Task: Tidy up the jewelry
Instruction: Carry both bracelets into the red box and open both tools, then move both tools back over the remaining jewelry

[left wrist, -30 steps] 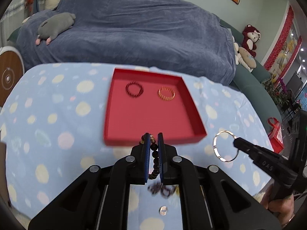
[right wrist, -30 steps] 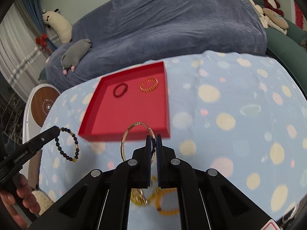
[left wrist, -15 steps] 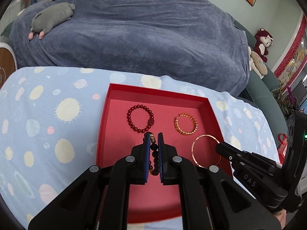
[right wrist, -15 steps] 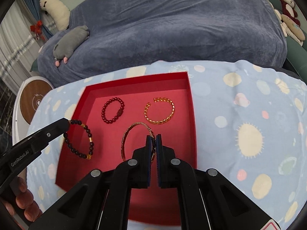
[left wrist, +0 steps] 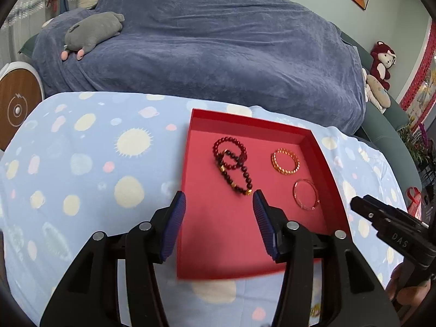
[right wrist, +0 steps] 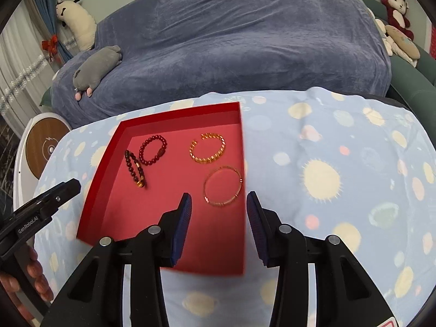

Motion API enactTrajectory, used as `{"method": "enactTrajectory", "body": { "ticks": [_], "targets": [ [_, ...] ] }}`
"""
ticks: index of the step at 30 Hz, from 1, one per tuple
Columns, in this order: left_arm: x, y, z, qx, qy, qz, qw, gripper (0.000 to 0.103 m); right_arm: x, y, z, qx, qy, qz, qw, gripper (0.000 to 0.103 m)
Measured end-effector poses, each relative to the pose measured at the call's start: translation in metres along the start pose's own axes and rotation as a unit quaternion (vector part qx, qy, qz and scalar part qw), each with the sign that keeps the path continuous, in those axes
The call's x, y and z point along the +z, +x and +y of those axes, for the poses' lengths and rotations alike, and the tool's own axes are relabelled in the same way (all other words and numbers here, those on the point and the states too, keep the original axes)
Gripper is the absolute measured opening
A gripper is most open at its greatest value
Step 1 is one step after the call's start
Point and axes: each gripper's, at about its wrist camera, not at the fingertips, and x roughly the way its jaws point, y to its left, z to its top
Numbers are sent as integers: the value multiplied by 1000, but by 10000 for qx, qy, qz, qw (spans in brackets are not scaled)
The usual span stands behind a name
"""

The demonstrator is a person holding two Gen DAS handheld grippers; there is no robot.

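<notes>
A shallow red tray lies on the spotted blue tablecloth. In it lie a dark bead bracelet partly over a red bead bracelet, a gold chain cuff and a thin gold bangle. My left gripper is open and empty above the tray's near part, just short of the dark bracelet. My right gripper is open and empty just short of the bangle. Each gripper shows in the other's view, the right and the left.
A sofa under a blue blanket stands behind the table, with a grey plush toy on it. A round white and wood device sits at the left. Something yellow lies on the cloth near the front edge.
Both grippers have opened. The dark bead bracelet dropped from the left one and the thin bangle from the right one into the tray. Both grippers have drawn back a little.
</notes>
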Motion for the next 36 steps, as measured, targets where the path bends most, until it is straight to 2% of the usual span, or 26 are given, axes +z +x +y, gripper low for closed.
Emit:
{"method": "enactTrajectory", "body": {
  "ticks": [3, 6, 10, 22, 32, 36],
  "targets": [
    [-16, -18, 0, -50, -41, 33, 10000, 51, -17, -21, -8, -22, 72, -19, 10000, 41],
    [-34, -32, -3, -80, -66, 70, 9999, 57, -38, -39, -13, -116, 51, -11, 9999, 41],
    [-64, -48, -11, -124, 10, 179, 9998, 57, -70, -56, -23, -193, 121, 94, 9997, 41],
    [-136, -56, -26, -100, 112, 673, 9976, 58, -147, -69, -41, -337, 386, 547, 9972, 41],
    [-157, -35, -49, -162, 487, 829, 9952, 57, -167, -64, -42, -317, 443, 673, 9962, 41],
    [-158, -21, -56, -178, 559, 911, 9941, 51, -169, -60, -42, -322, 432, 721, 9959, 41]
  ]
}}
